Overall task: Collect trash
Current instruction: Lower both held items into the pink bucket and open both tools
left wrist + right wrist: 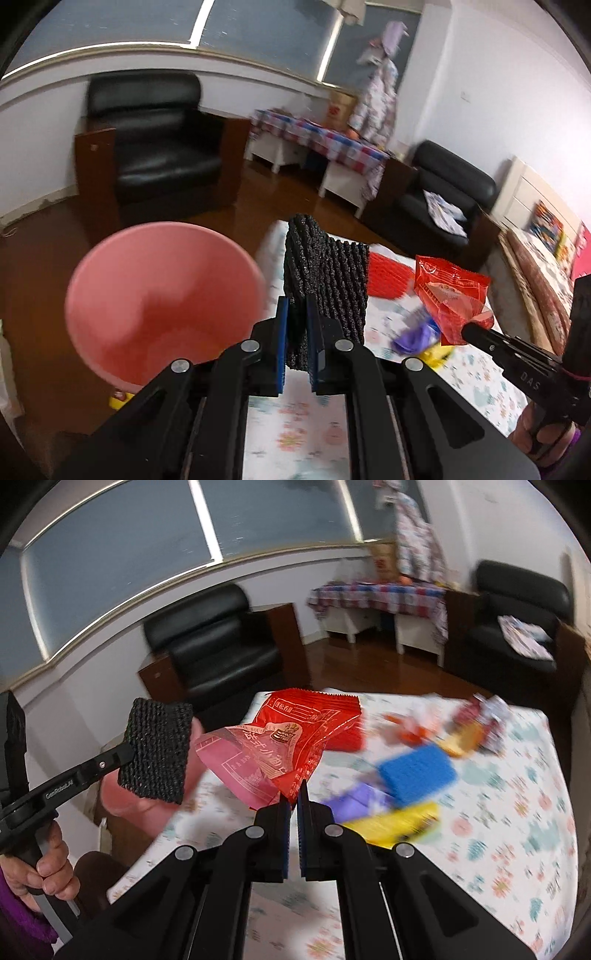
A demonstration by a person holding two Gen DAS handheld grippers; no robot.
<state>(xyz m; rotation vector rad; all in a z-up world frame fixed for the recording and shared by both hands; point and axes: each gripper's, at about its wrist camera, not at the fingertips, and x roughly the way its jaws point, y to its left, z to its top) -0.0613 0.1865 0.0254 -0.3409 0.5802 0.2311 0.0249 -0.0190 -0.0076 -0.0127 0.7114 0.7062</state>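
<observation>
My left gripper [296, 321] is clamped on a black scouring pad [327, 280], the blue pads nearly together with the lower edge of the coarse black mesh squeezed between them and the rest of it standing up above my fingertips. My right gripper [294, 799] is closed all the way, its tips pinching the bottom corner of a red snack wrapper [284, 746], which fans out up and to the left, crumpled and half see-through, with printing across its face. Both pieces are held up in the air above the table [517, 812], which wears a white cloth printed with pastel flowers. Just left of the pad, below and beyond my left fingers, stands a pink bin [162, 302] with its mouth open towards me, beside the table edge over the dark wooden floor. On the cloth, past the wrapper, lie a red basket [345, 734], a blue sponge [417, 775], something purple [354, 801] and something yellow [399, 823], and further back a blurred heap of other wrappers [476, 720] whose details I cannot make out. My hand [51, 864] shows at the lower left of the right view, wrapped around the left gripper's handle. Across the room stand a black armchair [155, 144] under the window and a low table with a checked cloth [325, 140].
</observation>
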